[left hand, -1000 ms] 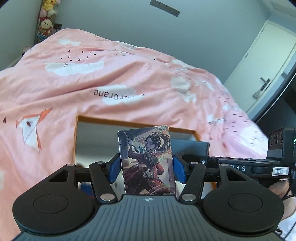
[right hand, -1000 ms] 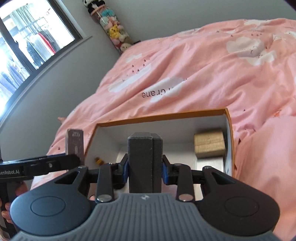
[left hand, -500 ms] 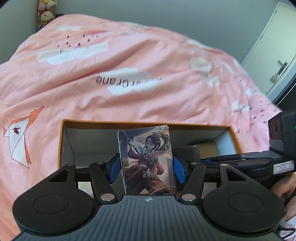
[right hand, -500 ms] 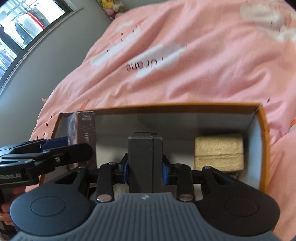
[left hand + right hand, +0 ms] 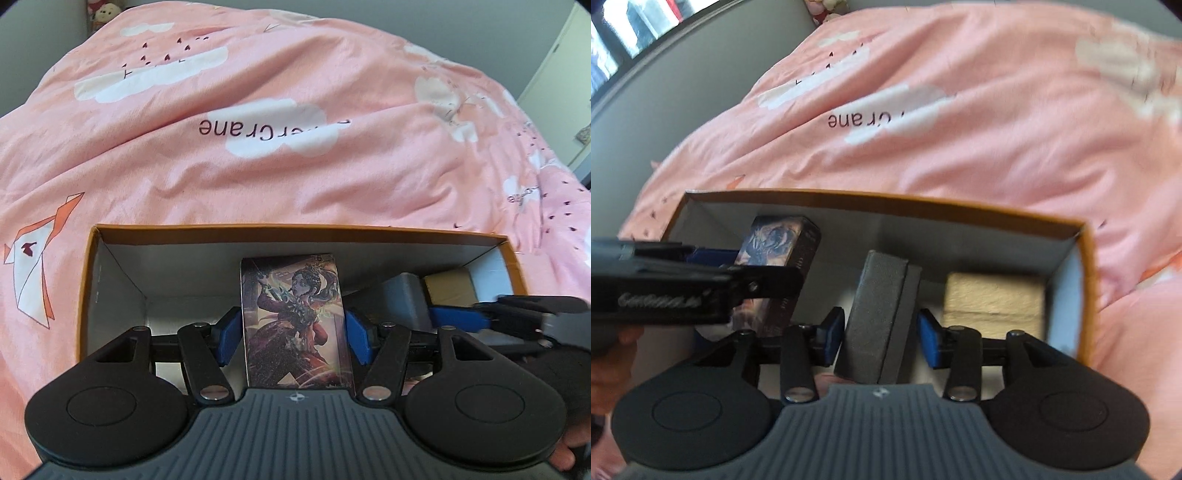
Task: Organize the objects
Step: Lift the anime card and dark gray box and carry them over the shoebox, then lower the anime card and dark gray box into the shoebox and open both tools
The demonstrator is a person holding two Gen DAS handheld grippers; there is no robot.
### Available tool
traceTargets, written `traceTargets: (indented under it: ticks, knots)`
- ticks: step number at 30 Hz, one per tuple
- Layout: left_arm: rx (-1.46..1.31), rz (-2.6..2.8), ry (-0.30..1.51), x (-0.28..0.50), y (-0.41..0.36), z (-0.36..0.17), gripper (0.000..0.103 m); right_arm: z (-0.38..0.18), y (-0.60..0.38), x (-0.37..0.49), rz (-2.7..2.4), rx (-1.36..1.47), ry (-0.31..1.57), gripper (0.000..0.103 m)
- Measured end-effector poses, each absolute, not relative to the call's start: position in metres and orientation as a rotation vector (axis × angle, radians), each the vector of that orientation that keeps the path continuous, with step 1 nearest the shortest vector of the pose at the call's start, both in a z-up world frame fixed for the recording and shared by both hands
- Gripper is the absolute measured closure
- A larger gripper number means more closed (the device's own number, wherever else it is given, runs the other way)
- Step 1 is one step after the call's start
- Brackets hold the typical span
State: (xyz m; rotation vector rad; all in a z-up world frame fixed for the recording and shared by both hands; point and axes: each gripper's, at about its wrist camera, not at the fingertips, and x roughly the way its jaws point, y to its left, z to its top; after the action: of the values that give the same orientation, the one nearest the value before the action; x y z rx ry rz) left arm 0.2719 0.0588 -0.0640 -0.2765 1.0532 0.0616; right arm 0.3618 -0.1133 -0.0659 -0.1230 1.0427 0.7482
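Left gripper (image 5: 293, 332) clamps card box (image 5: 293, 325); right gripper (image 5: 881, 332) jaws spread off gray case (image 5: 877, 321), tilted inside orange box (image 5: 882, 205). Case could topple; grippers crowd.

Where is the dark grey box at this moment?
In the right wrist view, the dark grey box stands tilted inside the orange carton, between the open right hand-held gripper fingers, left of the tan box.

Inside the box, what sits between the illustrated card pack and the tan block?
The grey case, tilted between the right tool's open fingers; right wrist view.
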Motion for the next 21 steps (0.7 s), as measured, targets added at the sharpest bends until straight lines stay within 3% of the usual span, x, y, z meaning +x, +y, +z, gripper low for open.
traceTargets:
  ticks: [11,17,20,21]
  knots:
    - [-0.313,0.036,1.087,0.279,0.056,-0.079,0.034,-0.060,-0.115,0.349,0.734,-0.194,0.976,0.061]
    - [-0.352,-0.024,1.034,0.266,0.072,-0.061,0.027,-0.070,-0.128,0.365,0.737,0.008,1.043,0.063]
    - [-0.328,-0.053,1.063,0.263,0.077,-0.055,0.036,-0.072,-0.131,0.368,0.746,0.079,1.055,0.064]
    - [-0.322,-0.062,1.080,0.262,0.078,-0.054,0.044,-0.073,-0.131,0.368,0.747,0.086,1.057,0.064]
